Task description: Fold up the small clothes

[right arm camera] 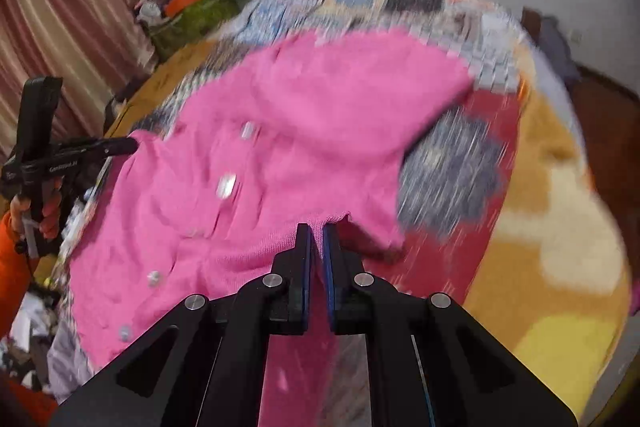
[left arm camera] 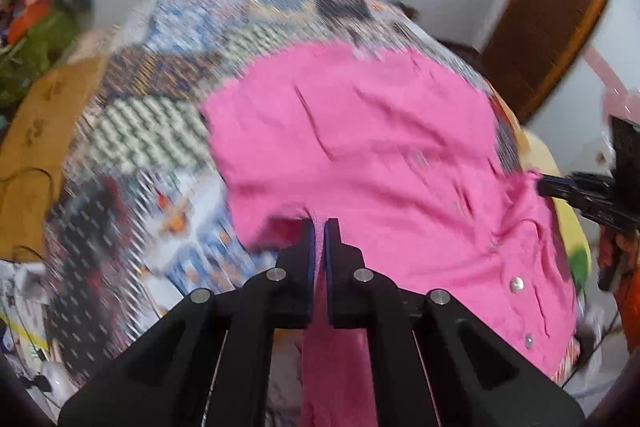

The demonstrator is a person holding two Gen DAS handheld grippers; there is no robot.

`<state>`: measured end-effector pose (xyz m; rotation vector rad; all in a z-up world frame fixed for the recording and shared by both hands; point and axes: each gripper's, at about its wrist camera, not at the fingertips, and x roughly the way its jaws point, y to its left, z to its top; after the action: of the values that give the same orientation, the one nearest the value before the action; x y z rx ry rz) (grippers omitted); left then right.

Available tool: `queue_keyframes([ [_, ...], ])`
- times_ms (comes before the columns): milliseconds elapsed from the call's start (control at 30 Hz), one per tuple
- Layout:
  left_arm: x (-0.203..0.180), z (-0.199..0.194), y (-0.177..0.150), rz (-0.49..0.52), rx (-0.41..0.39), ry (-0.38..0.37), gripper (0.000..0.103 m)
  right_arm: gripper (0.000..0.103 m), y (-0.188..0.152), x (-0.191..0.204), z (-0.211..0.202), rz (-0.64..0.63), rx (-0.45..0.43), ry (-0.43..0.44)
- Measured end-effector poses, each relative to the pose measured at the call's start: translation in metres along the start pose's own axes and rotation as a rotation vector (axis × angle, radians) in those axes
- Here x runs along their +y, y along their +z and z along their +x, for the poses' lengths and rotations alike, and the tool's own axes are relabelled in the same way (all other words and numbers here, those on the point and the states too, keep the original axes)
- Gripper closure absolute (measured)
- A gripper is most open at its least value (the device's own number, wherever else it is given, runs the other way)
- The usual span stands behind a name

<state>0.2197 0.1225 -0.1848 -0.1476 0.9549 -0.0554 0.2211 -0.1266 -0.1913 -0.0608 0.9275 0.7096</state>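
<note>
The left gripper has its fingers pinched together on an edge of the pink cardigan. The right gripper has its fingers clamped on another edge of the same cardigan. Beyond both pairs of fingers, the cardigan spreads over a patchwork quilt on the bed, buttons facing up. A hand grips the left gripper's handle.
</note>
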Motion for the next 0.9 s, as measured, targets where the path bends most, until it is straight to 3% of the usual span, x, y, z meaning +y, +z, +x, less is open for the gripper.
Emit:
queue_keyframes([
  [67, 0.005, 0.001, 0.014, -0.017, -0.011, 0.083, 0.095, 0.095, 0.015, -0.003, -0.007, 0.010, -0.063, -0.063],
  [133, 0.010, 0.002, 0.019, -0.011, 0.002, 0.147, 0.079, 0.094, 0.024, -0.006, -0.013, 0.023, -0.084, -0.098],
  [200, 0.012, -0.002, 0.014, -0.008, 0.006, 0.138, 0.056, 0.070, 0.026, -0.010, -0.020, 0.042, -0.074, -0.090],
  [233, 0.013, -0.006, 0.008, -0.010, 0.004, 0.132, 0.054, 0.064, 0.023, -0.010, -0.023, 0.045, -0.077, -0.087],
  [267, 0.014, -0.009, 0.001, -0.007, 0.011, 0.124, 0.054, 0.058, 0.019, -0.011, -0.027, 0.041, -0.079, -0.091],
  [400, 0.013, -0.011, -0.030, -0.009, 0.086, 0.092, 0.054, 0.058, -0.004, -0.007, -0.028, 0.015, -0.015, -0.107],
  [633, 0.012, -0.011, -0.087, -0.070, 0.202, 0.018, 0.053, 0.059, -0.064, -0.004, -0.012, 0.065, 0.138, -0.062],
  [800, 0.014, -0.027, -0.104, -0.147, 0.192, -0.055, 0.053, 0.060, -0.088, -0.011, -0.010, 0.168, 0.149, -0.009],
  [833, 0.012, -0.029, -0.106, -0.148, 0.189, -0.069, 0.053, 0.062, -0.088, -0.010, -0.010, 0.172, 0.150, 0.007],
  [867, 0.010, -0.030, -0.109, -0.141, 0.187, -0.070, 0.057, 0.074, -0.088, -0.008, -0.011, 0.166, 0.148, 0.023],
  [900, 0.007, -0.031, -0.111, -0.129, 0.179, -0.075, 0.071, 0.086, -0.088, -0.005, -0.011, 0.155, 0.146, 0.039],
])
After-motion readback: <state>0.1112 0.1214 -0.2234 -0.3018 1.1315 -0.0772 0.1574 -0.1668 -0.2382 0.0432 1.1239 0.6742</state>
